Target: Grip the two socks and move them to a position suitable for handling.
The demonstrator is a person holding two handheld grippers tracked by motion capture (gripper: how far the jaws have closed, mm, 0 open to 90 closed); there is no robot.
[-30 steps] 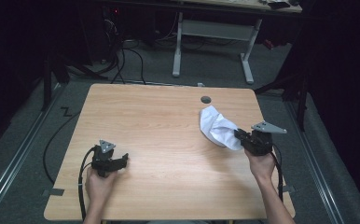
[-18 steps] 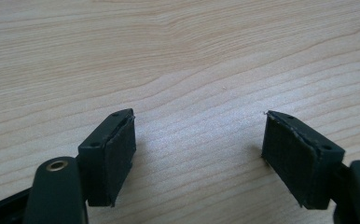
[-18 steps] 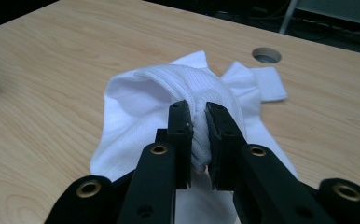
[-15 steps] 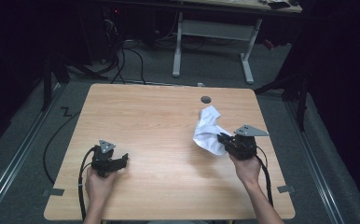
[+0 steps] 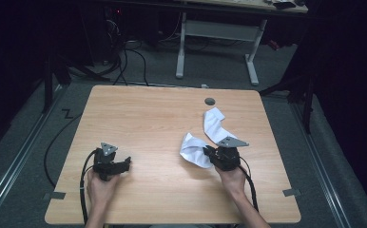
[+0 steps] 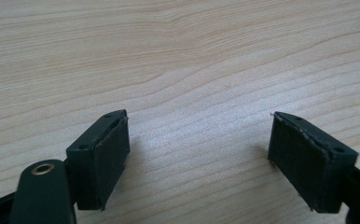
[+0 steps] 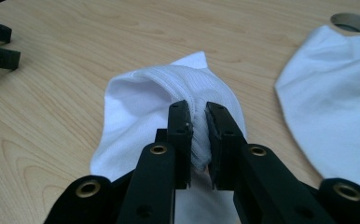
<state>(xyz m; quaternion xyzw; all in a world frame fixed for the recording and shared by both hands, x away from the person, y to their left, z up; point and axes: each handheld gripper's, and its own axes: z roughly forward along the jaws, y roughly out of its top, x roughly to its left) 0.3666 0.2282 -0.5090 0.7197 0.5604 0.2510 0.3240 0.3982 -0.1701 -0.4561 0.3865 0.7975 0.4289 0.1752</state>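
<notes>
The right gripper (image 7: 197, 135) pinches the ribbed cuff of a white sock (image 7: 145, 100), the fabric bunched between its nearly closed fingers (image 7: 179, 126); the rest of that sock spreads on the table (image 5: 148, 114) toward 11 o'clock. A second sock (image 7: 332, 84) lies flat at 2 o'clock, apart from the first. The left gripper (image 6: 197, 154) has just been opening; its jaws stand wide over bare wood, nothing between them.
</notes>
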